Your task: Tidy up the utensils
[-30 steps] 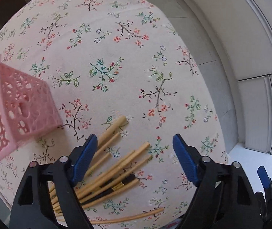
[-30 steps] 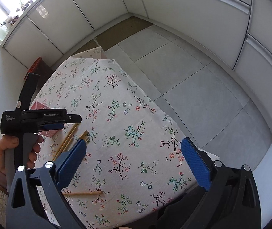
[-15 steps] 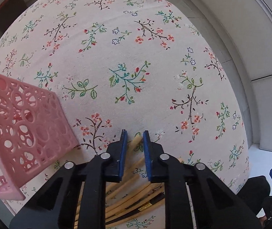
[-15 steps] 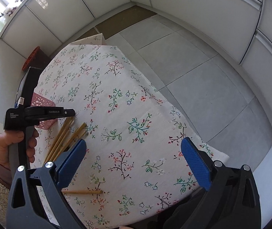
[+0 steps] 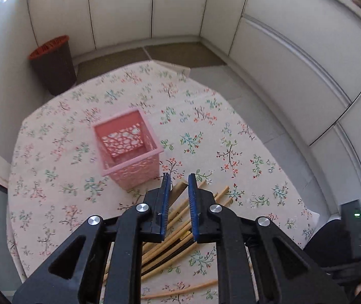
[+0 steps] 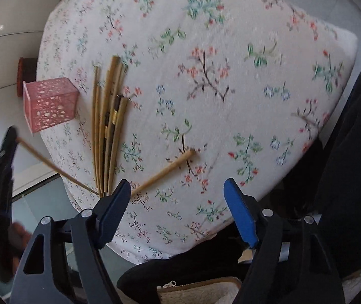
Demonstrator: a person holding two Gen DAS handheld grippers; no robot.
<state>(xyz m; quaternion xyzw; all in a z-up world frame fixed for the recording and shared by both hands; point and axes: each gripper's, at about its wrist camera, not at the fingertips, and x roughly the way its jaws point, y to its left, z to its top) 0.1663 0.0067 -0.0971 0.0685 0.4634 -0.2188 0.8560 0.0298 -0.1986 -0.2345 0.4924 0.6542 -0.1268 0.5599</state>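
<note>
**Left gripper lifts one chopstick; right gripper hangs spread over the table**

The left gripper [image 5: 179, 177] has just been closing its jaws, which now pinch a single chopstick [image 6: 53, 167] held above the table's [image 6: 231, 38] edge. The right gripper [image 6: 177, 182] has just been narrowing its jaws, which are still spread with nothing between them. A bundle of chopsticks [image 6: 107, 126] lies just beside the pink basket [image 5: 134, 174] standing at that edge, and a loose chopstick [image 6: 167, 168] lies nearer the right gripper.
</note>
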